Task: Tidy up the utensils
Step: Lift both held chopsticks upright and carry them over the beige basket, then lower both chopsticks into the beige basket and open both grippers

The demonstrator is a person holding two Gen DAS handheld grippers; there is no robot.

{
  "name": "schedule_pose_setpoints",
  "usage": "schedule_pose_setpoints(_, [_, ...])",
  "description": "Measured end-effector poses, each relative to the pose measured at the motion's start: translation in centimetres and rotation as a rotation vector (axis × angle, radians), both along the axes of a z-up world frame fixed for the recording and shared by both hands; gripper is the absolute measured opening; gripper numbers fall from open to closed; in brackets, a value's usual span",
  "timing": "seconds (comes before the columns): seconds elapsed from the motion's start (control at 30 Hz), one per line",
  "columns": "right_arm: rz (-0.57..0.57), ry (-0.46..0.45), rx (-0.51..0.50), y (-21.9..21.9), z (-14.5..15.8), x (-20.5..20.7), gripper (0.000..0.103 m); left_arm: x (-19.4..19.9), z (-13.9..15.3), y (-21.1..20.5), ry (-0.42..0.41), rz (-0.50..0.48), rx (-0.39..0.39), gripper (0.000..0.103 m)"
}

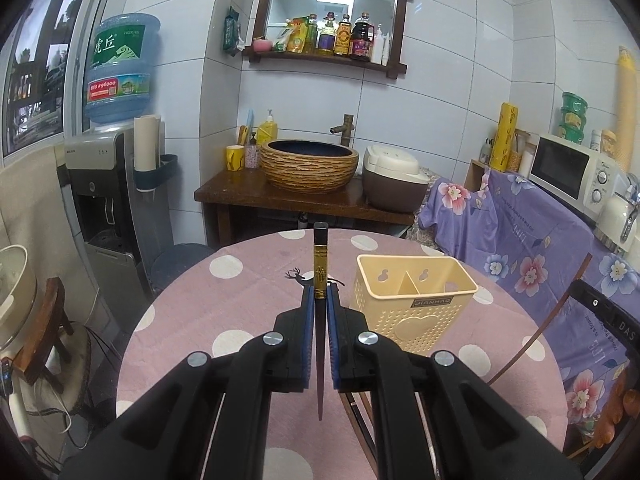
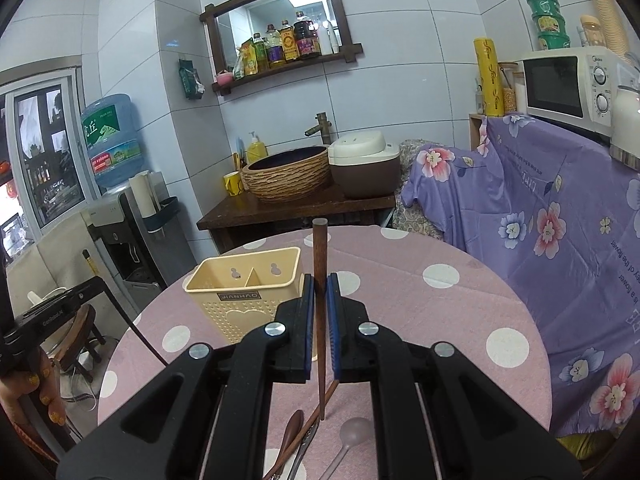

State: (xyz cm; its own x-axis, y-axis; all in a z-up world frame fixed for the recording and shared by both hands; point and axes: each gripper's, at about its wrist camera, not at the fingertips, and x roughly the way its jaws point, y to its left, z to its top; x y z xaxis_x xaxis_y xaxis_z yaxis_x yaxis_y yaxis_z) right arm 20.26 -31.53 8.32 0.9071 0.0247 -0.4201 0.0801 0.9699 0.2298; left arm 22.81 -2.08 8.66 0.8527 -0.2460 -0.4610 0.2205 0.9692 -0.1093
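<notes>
My left gripper [image 1: 320, 292] is shut on a dark chopstick [image 1: 320, 264] with a gold band, held above the pink dotted table [image 1: 248, 292]; its thick end points away from me. A cream perforated utensil holder [image 1: 416, 300] with two compartments stands just right of it. My right gripper [image 2: 320, 282] is shut on a brown wooden chopstick [image 2: 319, 252], with the same holder [image 2: 244, 292] to its left. Below the right gripper a wooden spoon [image 2: 290, 436], a metal utensil [image 2: 306, 446] and a clear plastic spoon [image 2: 352, 438] lie on the table.
Beyond the table stand a wooden sink stand with a woven basin [image 1: 309, 164] and a rice cooker [image 1: 394, 178]. A purple floral cloth [image 1: 532, 240] covers furniture at the right, a microwave [image 1: 576, 172] on it. A water dispenser [image 1: 104, 196] stands left. The other gripper [image 1: 608, 320] shows at the right edge.
</notes>
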Motion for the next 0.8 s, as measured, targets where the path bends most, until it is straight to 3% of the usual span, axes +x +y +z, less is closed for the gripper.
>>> schedule_pose_setpoints(0.2, [0.010,-0.023,-0.020,-0.2,3.3,1.0,0.007,0.3,4.3,0.2,-0.046,-0.022,0.000,0.008])
schedule_pose_setpoints(0.4, [0.026,-0.099,0.002,-0.3,11.1,3.4,0.007,1.7,12.3,-0.8,-0.140,-0.047,-0.047,0.008])
schedule_pose_setpoints(0.5, [0.011,-0.157,-0.002,-0.1,14.6,4.2,0.007,2.8,14.7,-1.7,-0.167,-0.044,-0.083,0.008])
schedule_pose_setpoints(0.63, [-0.001,-0.187,-0.005,0.7,16.2,6.0,0.007,5.6,14.3,-3.9,-0.132,-0.038,-0.106,0.008])
schedule_pose_setpoints(0.8, [-0.020,-0.108,-0.004,2.0,11.0,9.6,0.007,8.8,9.1,-5.8,-0.025,-0.016,-0.101,0.008])
